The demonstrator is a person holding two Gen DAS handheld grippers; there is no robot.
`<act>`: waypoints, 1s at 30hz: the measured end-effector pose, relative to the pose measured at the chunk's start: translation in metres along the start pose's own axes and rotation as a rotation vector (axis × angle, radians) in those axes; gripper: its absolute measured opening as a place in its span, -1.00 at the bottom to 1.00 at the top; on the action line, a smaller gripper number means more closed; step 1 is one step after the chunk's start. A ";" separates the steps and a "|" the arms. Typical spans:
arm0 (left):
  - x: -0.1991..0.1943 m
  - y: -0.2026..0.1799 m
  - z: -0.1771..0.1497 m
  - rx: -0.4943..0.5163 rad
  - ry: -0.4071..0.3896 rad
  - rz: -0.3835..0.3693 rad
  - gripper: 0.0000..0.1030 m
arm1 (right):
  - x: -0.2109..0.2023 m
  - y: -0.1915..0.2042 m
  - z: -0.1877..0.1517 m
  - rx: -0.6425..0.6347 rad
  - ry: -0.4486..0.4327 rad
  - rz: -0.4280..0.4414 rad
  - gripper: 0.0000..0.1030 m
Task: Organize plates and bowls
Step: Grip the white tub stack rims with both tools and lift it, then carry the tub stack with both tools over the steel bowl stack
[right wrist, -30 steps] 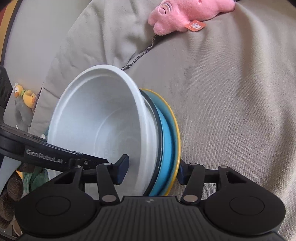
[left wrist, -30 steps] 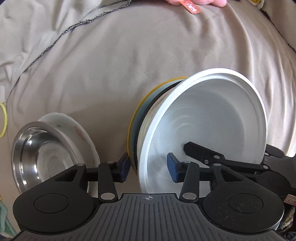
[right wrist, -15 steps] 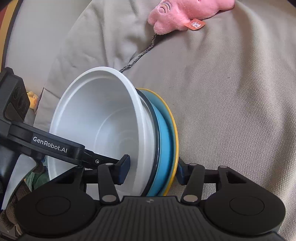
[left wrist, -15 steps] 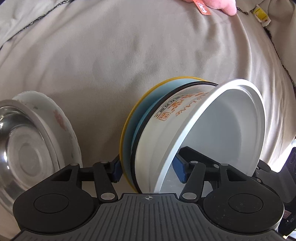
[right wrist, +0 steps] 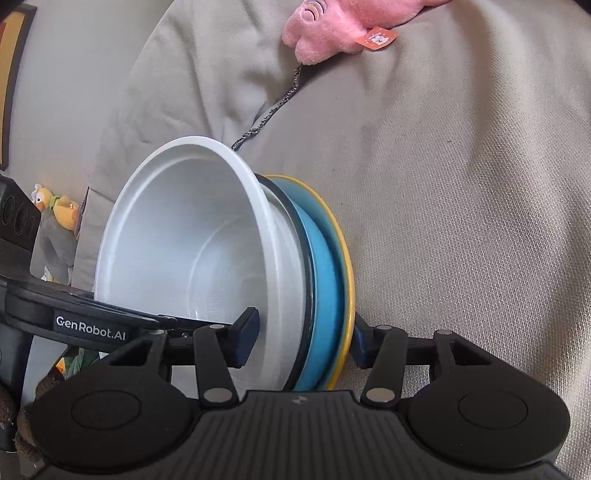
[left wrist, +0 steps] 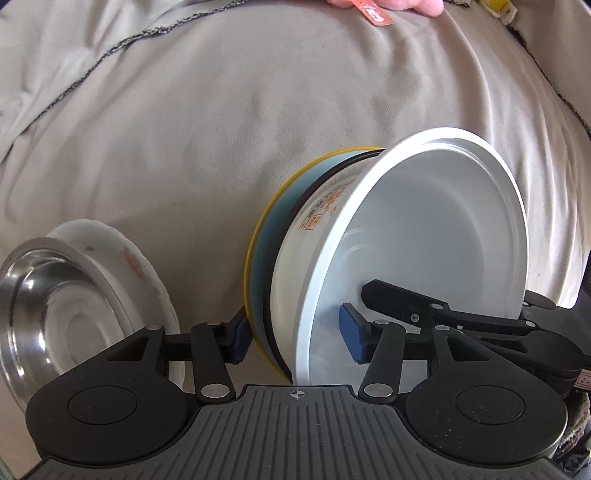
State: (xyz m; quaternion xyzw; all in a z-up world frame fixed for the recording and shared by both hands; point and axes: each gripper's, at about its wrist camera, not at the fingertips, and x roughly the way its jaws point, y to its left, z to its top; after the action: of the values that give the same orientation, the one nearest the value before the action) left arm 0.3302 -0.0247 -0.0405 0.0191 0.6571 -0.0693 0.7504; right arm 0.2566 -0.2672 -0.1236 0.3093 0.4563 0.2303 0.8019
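- A steel bowl rests on a white plate with a reddish pattern, off to the left of the left tongs, lying on the beige bedcover.
- Between the two arms of the left tongs stands a stack on edge: a yellow-rimmed plate, a blue plate, and a white bowl with a dark rim band and orange print on its side, mouth facing right.
- The left tongs are closing, with the left pad at the yellow rim and the right pad inside the bowl, clear of its wall.
- The right tongs grip the same stack, one pad inside the bowl, the other behind the yellow-rimmed plate.
- A pink plush toy lies well beyond the tongs.
- Against the frame half a second back, the left view shows the stack much as before; a second back those tongs straddled only the bowl's rim. The right grip is unchanged.
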 end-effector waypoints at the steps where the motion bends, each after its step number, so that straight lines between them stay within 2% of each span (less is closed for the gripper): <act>1: 0.000 0.000 0.000 -0.013 0.001 0.000 0.07 | 0.000 0.000 0.000 0.002 0.000 0.001 -0.02; 12: 0.005 -0.010 0.015 -0.010 0.014 0.030 0.13 | 0.001 -0.008 0.003 0.048 0.012 0.008 -0.10; 19: 0.002 -0.002 0.010 -0.030 -0.040 0.000 0.15 | 0.003 -0.004 0.011 0.049 0.058 -0.011 -0.11; 22: -0.001 -0.004 0.009 -0.034 -0.052 0.012 0.14 | 0.004 -0.003 0.015 0.047 0.084 -0.013 -0.12; 27: -0.002 -0.018 0.007 0.020 -0.085 0.052 0.16 | 0.008 -0.005 0.019 0.063 0.141 -0.005 -0.17; 30: -0.002 -0.016 0.006 0.012 -0.088 0.041 0.16 | 0.010 -0.001 0.020 0.051 0.151 -0.025 -0.18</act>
State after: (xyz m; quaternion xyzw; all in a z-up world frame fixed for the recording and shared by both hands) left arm 0.3338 -0.0407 -0.0369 0.0342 0.6226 -0.0588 0.7796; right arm 0.2783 -0.2669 -0.1221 0.3055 0.5251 0.2314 0.7599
